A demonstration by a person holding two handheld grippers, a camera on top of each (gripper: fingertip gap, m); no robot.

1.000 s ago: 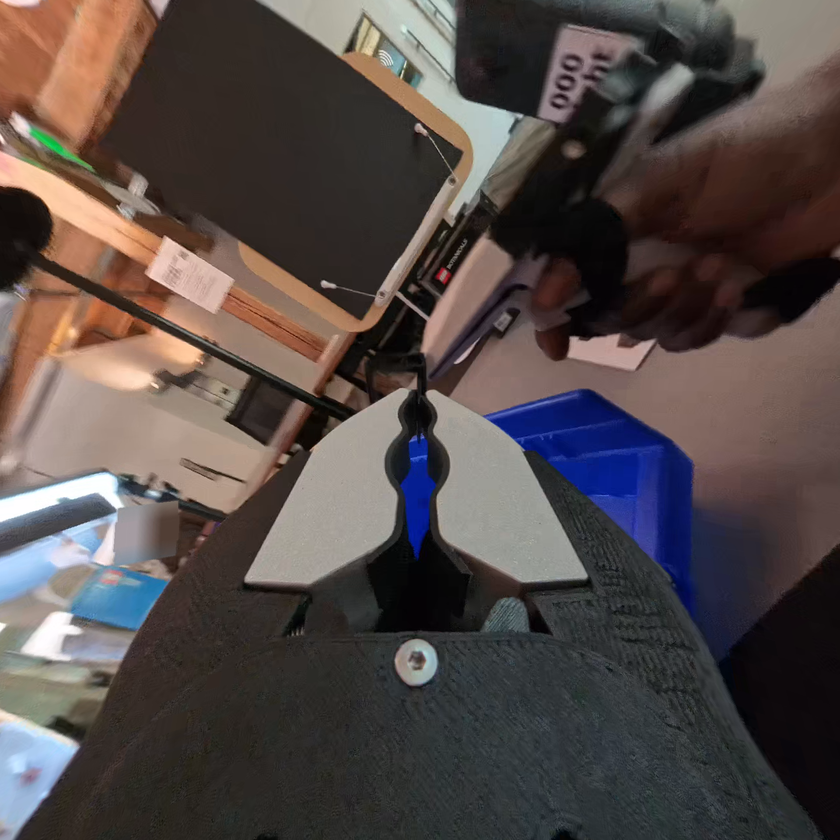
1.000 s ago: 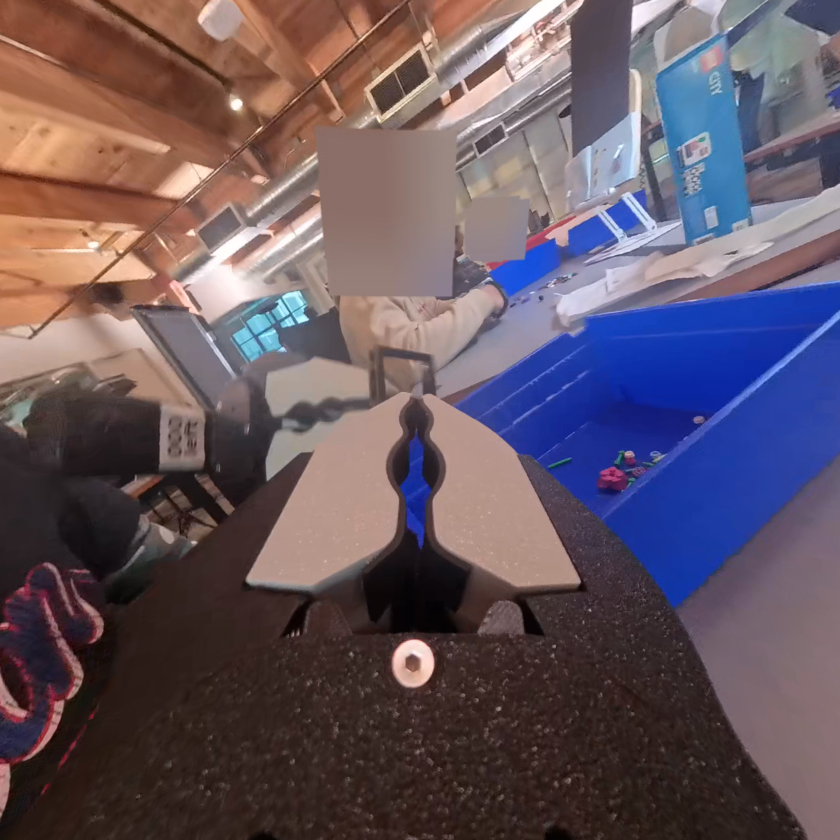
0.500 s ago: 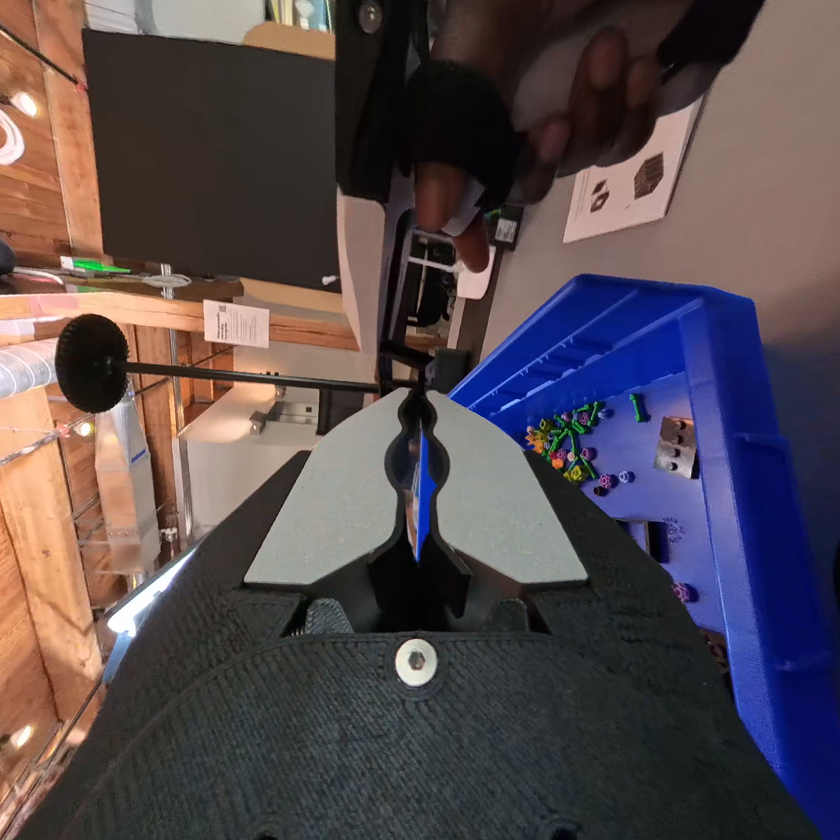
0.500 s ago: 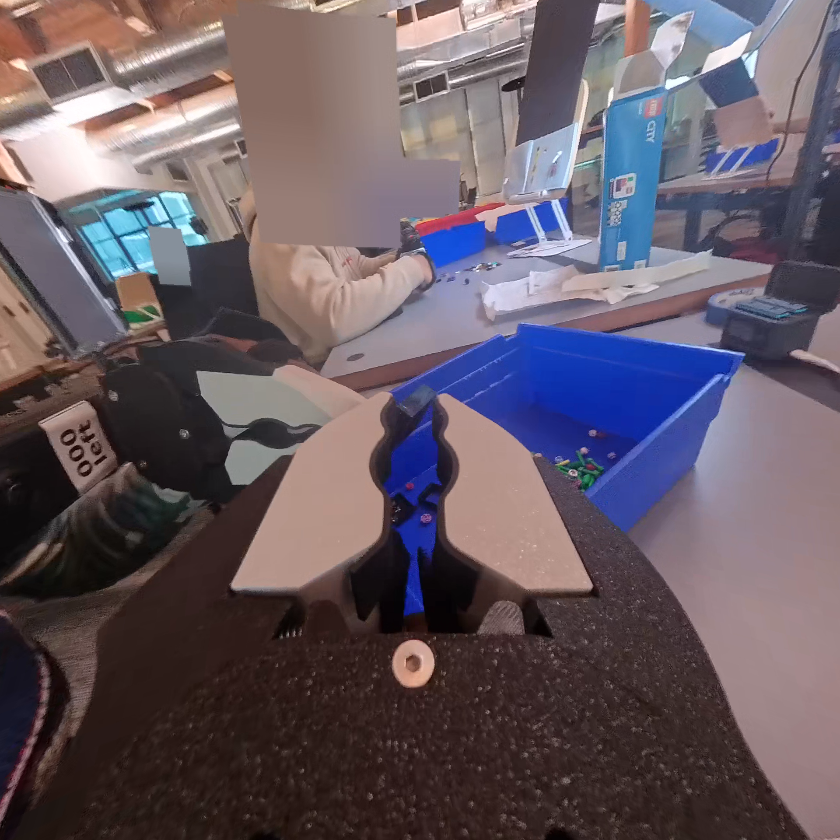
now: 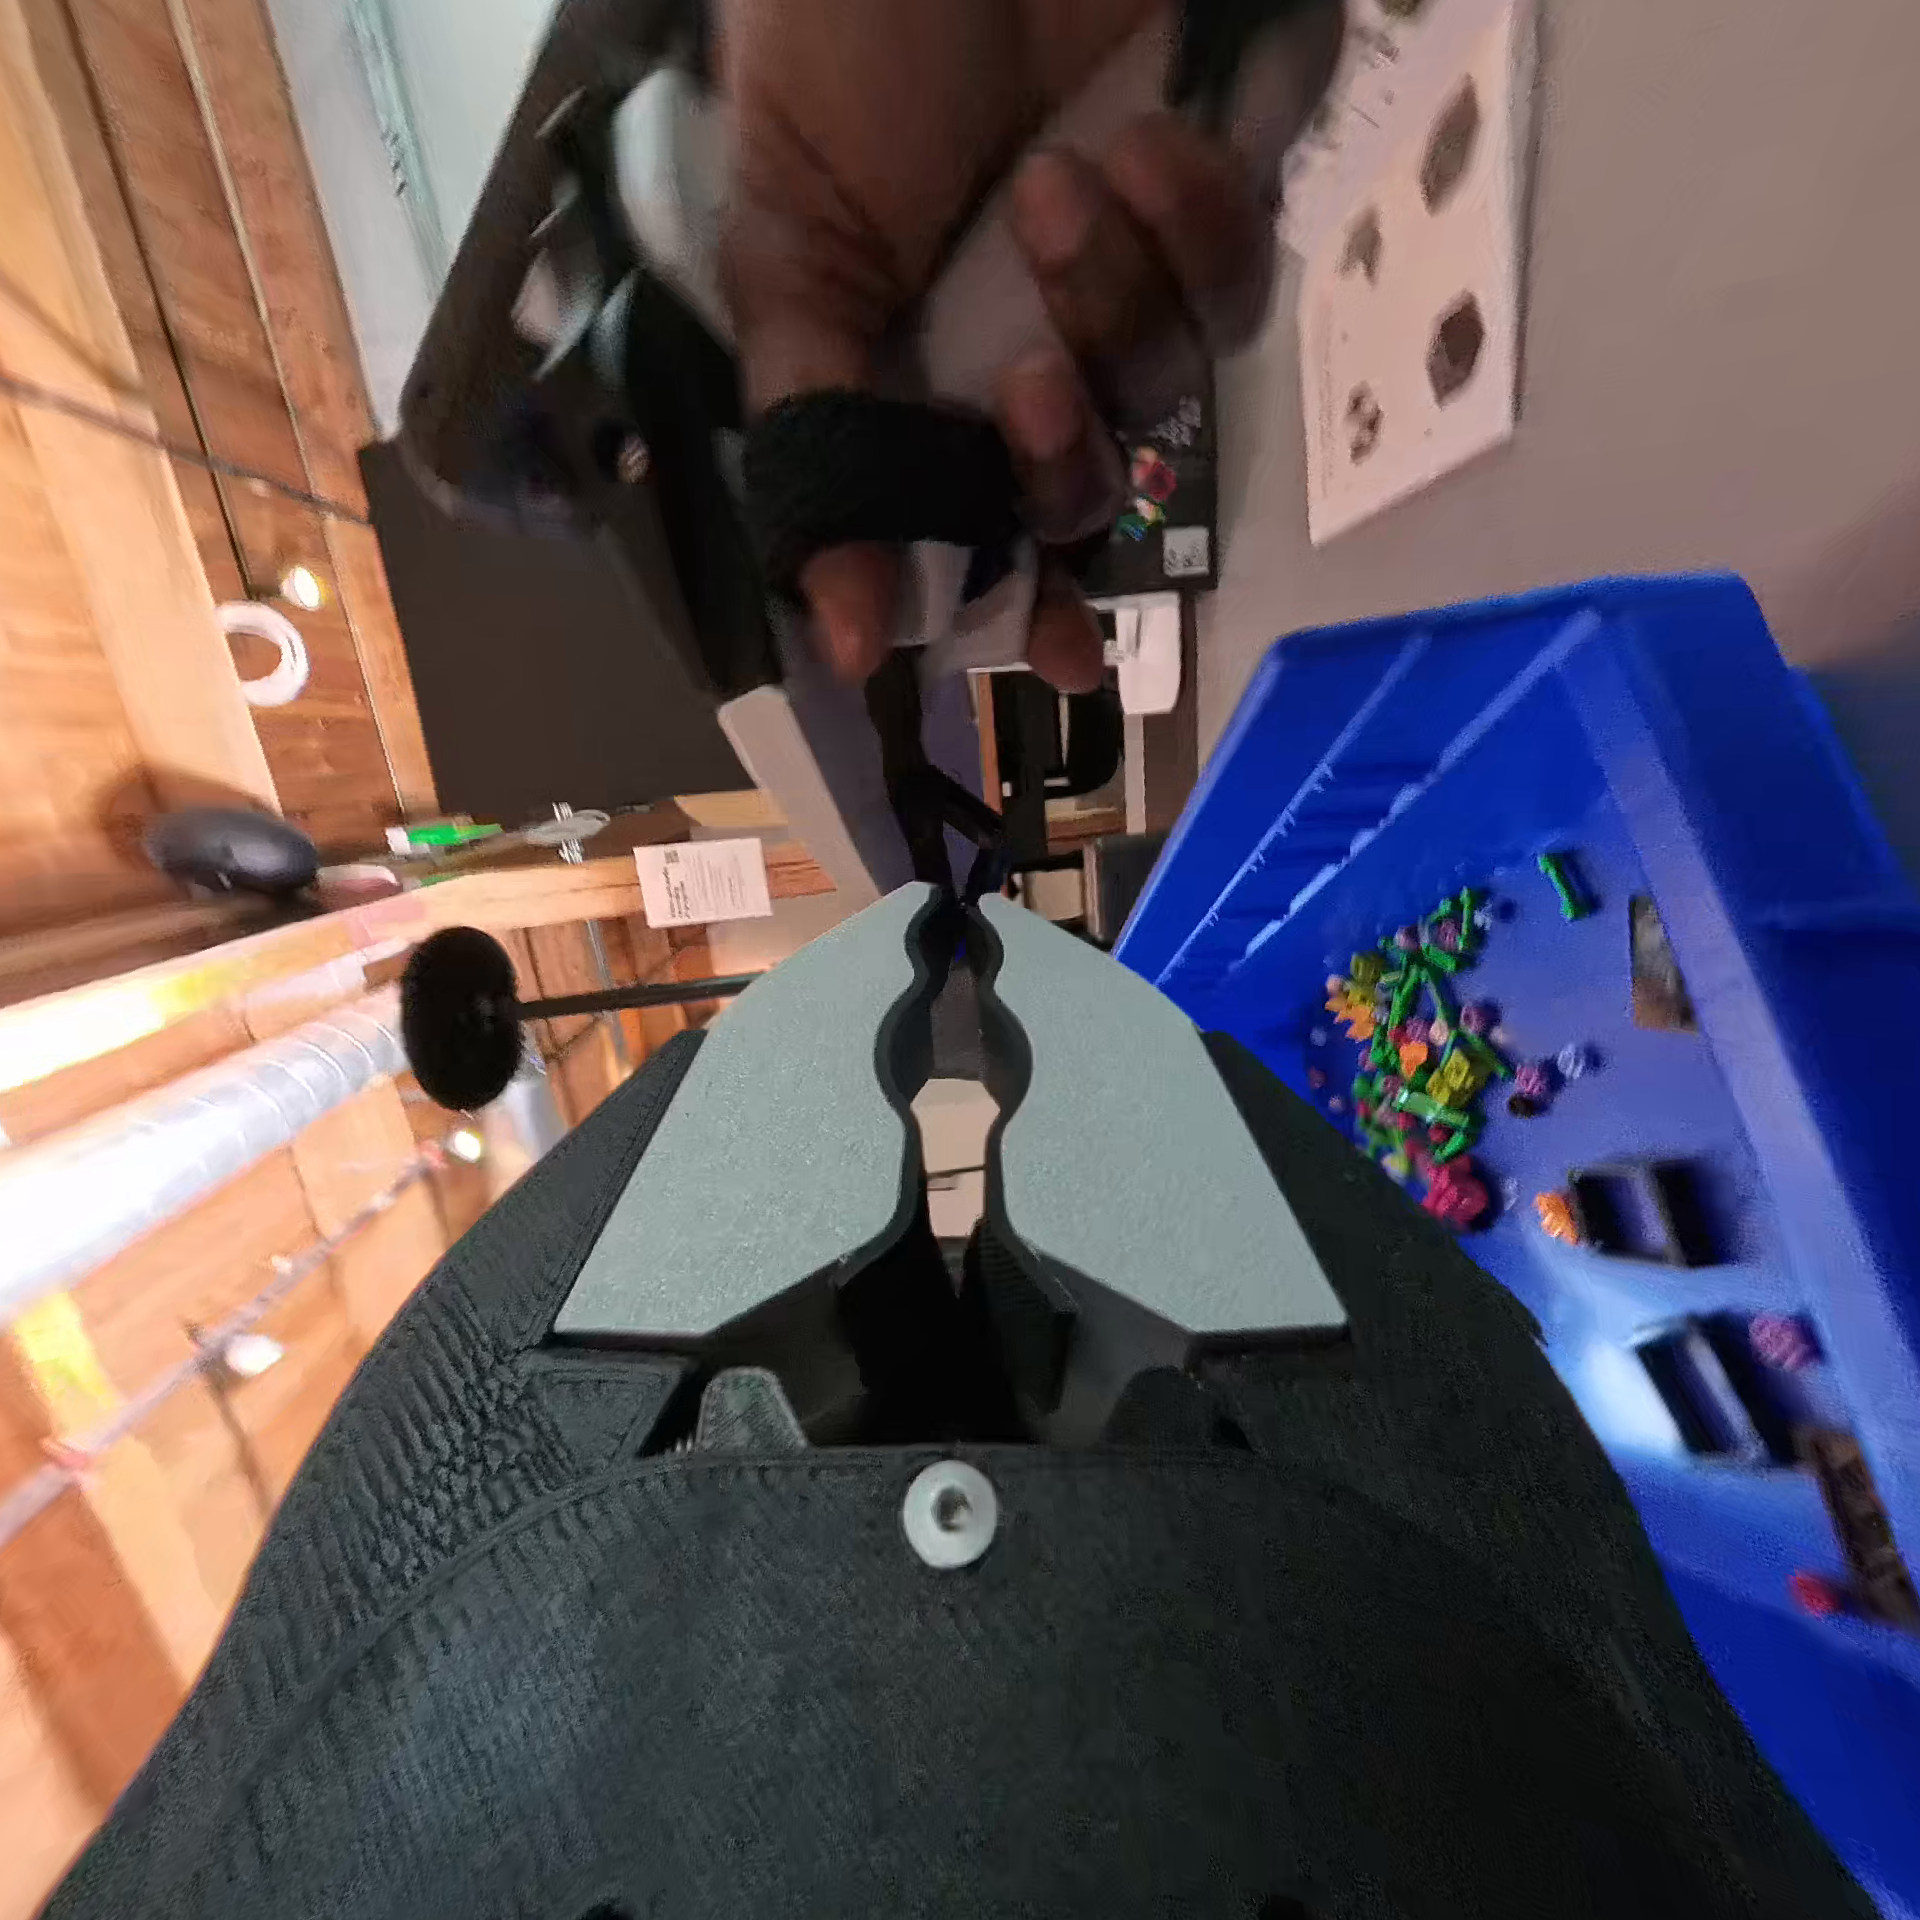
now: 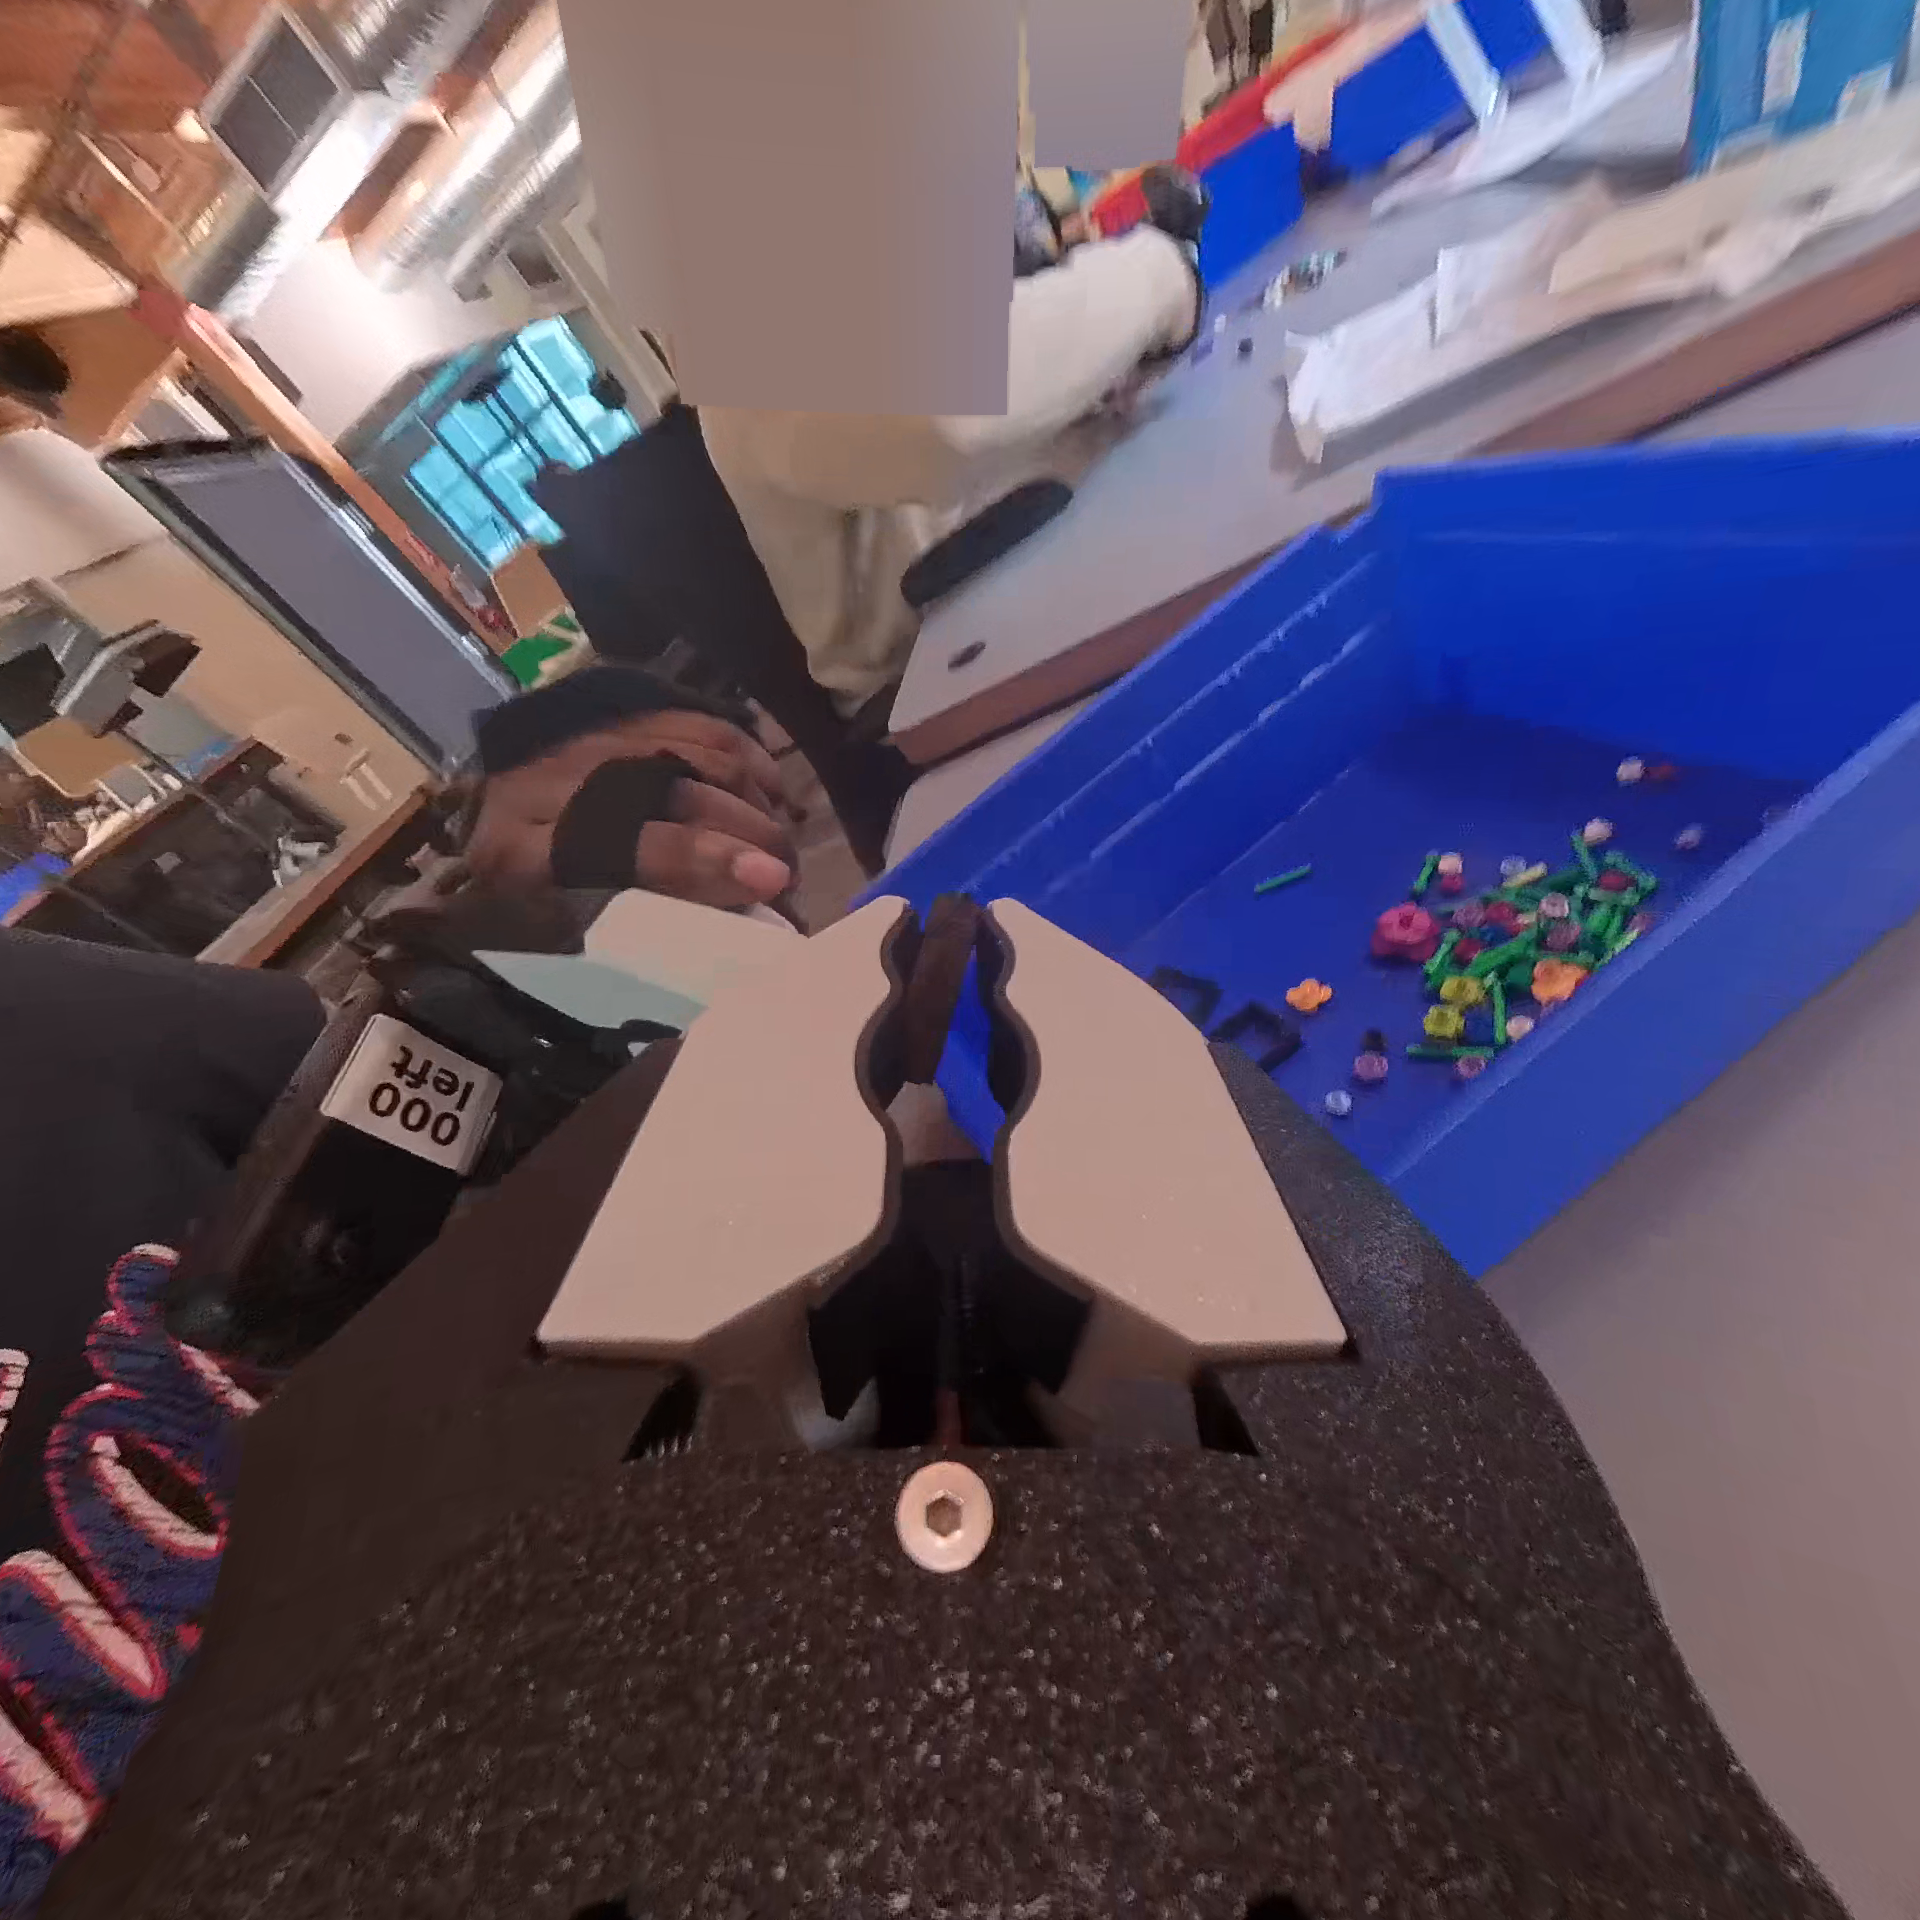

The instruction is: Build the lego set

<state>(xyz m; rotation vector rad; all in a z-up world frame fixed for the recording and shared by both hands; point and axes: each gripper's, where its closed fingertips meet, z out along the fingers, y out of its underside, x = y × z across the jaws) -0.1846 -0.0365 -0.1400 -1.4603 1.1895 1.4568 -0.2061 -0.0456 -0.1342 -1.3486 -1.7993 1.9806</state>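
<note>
Left gripper [image 5: 954, 914]: jaws nearly together at the tips, pinching a thin dark piece [image 5: 961, 883] that juts past them; its shape is blurred. Right gripper [image 6: 948, 914]: jaws clamped on a flat dark brown piece [image 6: 935, 977], held edge-on between the tips and running back into the gap. The two grippers meet just left of the blue bin [image 6: 1621, 582], above the grey table [image 6: 1714, 1299]. Loose lego pieces [image 6: 1507, 945], green, pink, orange and yellow, lie heaped on the bin floor, to the right of both jaws. An instruction sheet [image 5: 1403, 260] lies farther off.
</note>
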